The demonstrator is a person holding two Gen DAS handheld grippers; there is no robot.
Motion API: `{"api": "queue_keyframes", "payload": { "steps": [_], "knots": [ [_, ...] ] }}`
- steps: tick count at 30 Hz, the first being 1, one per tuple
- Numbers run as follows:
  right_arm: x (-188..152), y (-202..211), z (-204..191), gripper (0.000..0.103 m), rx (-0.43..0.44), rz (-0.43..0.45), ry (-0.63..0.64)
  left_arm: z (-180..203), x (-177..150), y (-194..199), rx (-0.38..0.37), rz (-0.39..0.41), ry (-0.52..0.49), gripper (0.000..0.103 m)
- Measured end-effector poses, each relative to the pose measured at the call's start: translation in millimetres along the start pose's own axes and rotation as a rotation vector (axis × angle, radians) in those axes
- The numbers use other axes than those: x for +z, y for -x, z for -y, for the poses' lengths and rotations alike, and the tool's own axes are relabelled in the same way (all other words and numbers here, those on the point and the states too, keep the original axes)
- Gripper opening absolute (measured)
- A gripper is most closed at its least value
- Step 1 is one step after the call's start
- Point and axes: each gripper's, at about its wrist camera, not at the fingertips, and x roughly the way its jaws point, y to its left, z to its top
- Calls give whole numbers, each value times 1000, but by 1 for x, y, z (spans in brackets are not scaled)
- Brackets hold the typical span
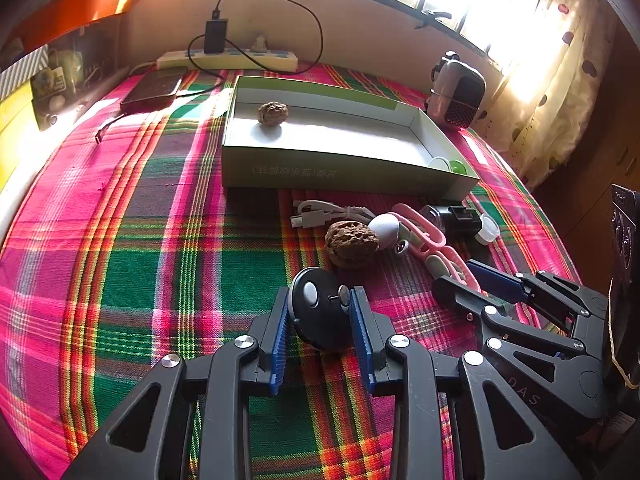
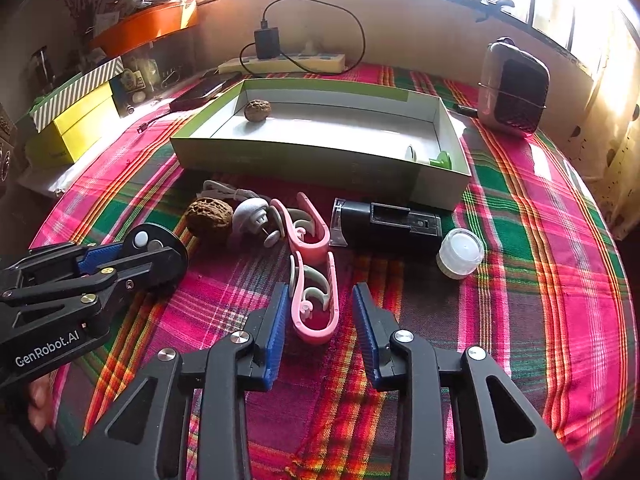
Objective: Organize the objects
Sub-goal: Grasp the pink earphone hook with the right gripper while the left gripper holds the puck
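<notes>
My left gripper (image 1: 320,296) is shut on a black round disc (image 1: 316,332) with a white button, low over the plaid cloth. In the right wrist view the right gripper (image 2: 320,290) stands open around a pink clip (image 2: 314,324). Its left pad touches the clip and a gap shows at the right pad. A second pink clip (image 2: 308,224), a walnut (image 2: 209,216), a grey-white knob (image 2: 250,214), a black device (image 2: 384,224) and a white cap (image 2: 460,252) lie in front of an open green-and-white box (image 2: 304,160). Another walnut (image 2: 257,110) sits in the box.
A white cable (image 1: 320,214) lies by the box front. White and green caps (image 1: 458,167) sit in the box's right corner. Behind it are a power strip (image 2: 280,65) with a charger, a dark phone (image 1: 154,88) and a silver-black case (image 2: 514,88). Yellow boxes (image 2: 72,132) stand at the left.
</notes>
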Motion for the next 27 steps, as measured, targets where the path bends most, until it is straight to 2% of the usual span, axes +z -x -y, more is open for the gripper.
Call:
{"api": "queue_keyframes", "payload": {
  "steps": [5, 27],
  "knots": [
    [0, 1, -1, 26, 9, 10, 10, 0, 1, 1, 1, 1, 3, 26],
    [-2, 10, 5, 25, 34, 42, -8, -1, 2, 6, 12, 1, -4, 25]
  ]
}}
